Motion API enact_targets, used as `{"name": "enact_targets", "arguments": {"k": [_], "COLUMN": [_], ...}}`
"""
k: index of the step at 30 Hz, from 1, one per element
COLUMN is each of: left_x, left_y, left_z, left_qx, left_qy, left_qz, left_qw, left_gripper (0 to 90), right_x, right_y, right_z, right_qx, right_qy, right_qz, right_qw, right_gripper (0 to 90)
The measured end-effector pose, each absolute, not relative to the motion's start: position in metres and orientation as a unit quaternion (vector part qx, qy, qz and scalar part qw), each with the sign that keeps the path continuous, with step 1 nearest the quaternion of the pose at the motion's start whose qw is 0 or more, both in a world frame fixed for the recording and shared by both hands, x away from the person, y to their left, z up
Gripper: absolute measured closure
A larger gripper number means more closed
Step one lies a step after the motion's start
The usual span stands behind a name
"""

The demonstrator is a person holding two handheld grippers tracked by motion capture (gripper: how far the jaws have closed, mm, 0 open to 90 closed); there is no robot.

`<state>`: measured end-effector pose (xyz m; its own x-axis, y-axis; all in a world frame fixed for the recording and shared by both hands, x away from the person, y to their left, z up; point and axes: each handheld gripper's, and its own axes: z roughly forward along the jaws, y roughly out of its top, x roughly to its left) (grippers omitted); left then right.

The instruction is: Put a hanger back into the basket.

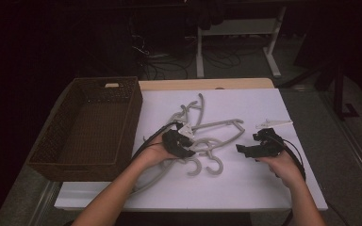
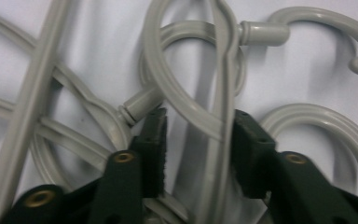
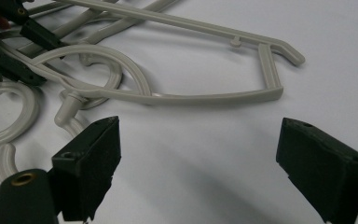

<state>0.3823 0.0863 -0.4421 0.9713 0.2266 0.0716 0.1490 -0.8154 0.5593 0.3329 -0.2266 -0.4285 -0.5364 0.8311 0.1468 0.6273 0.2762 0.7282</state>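
Several grey plastic hangers (image 1: 217,127) lie tangled on the white tabletop. My left gripper (image 1: 188,146) is down in the pile with one hanger's looped neck (image 2: 186,107) and its thin bar between the jaws. The right pad (image 2: 249,154) lies against the bar, while the left pad (image 2: 154,140) stands a little off it. From the right gripper view, the left gripper (image 3: 25,51) straddles that same loop. My right gripper (image 1: 245,149) hovers low over bare table to the right of the pile. Its pads (image 3: 93,158) are wide apart with nothing between them, so the right gripper (image 3: 198,154) is open.
A dark wicker basket (image 1: 136,108) stands at the table's left side. A small white plastic piece (image 1: 273,124) lies at the right, beyond my right gripper. Two hanger hooks (image 1: 205,165) point toward the front edge. Cables trail from both grippers.
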Motion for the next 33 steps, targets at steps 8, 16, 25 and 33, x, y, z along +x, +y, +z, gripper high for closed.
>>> {"name": "enact_targets", "arguments": {"k": [8, 16, 25, 33], "left_x": [0.383, 0.383, 0.385, 0.383], "left_y": [0.085, 0.088, 0.093, 0.101], "left_z": [-0.441, -0.433, -0.411, -0.363], "left_qx": [0.953, 0.949, 0.934, 0.917], "left_qy": [0.096, 0.091, 0.113, 0.145], "left_qz": [0.072, 0.075, 0.075, 0.069], "left_qw": [0.277, 0.292, 0.33, 0.365], "left_gripper": [72.2, 79.5, 81.4, 81.5], "right_x": [0.333, 0.332, 0.332, 0.332], "right_y": [-0.227, -0.229, -0.231, -0.232], "right_z": [-0.428, -0.426, -0.425, -0.426], "right_qx": [0.463, 0.463, 0.464, 0.464], "right_qy": [0.786, 0.783, 0.781, 0.781], "right_qz": [0.388, 0.392, 0.396, 0.395], "right_qw": [0.131, 0.133, 0.136, 0.135], "right_gripper": [13.3, 13.3, 13.3, 13.3]}}
